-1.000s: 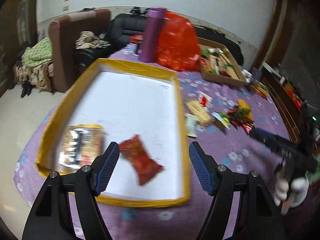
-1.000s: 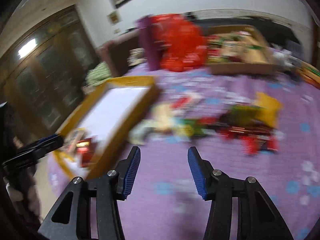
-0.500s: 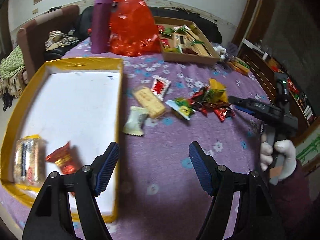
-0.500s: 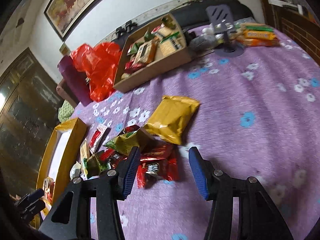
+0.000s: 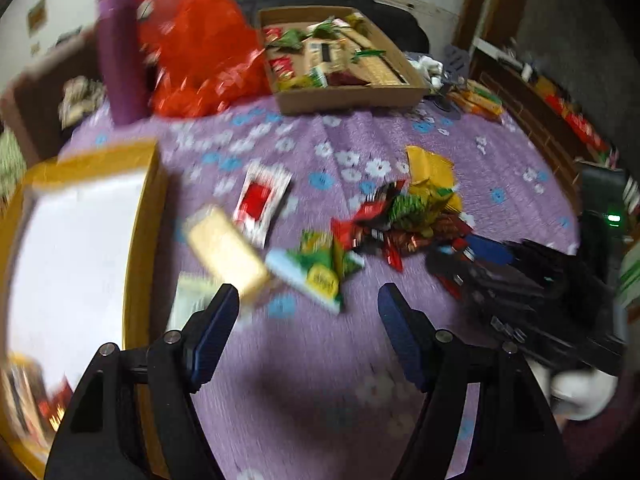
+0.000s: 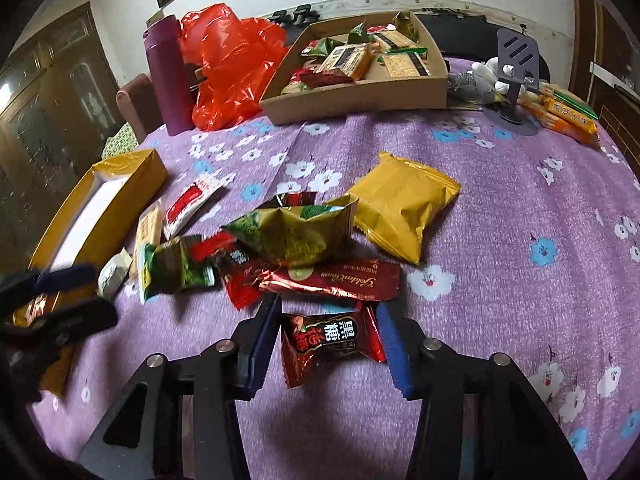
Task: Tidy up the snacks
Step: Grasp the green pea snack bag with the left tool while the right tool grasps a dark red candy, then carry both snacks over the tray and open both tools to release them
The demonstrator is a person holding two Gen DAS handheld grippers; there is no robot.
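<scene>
Red candy pkt [image 6: 326, 342] between right tongs [image 6: 328, 322], closing, pads not yet pressing. Light, crinkly, slippery foil; grip mid-body. Left tongs [image 5: 308, 304] open, empty.

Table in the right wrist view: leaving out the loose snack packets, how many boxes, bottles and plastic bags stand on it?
Boxes: 2, the cardboard box and the yellow box
Bottles: 1, the purple bottle
Plastic bags: 1, the red bag
Total: 4

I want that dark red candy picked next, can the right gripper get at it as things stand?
Probably yes. The dark red candy already lies between the right gripper fingers, which are closing around it. Nothing lies on top of it; the long red packet sits just beyond.
</scene>
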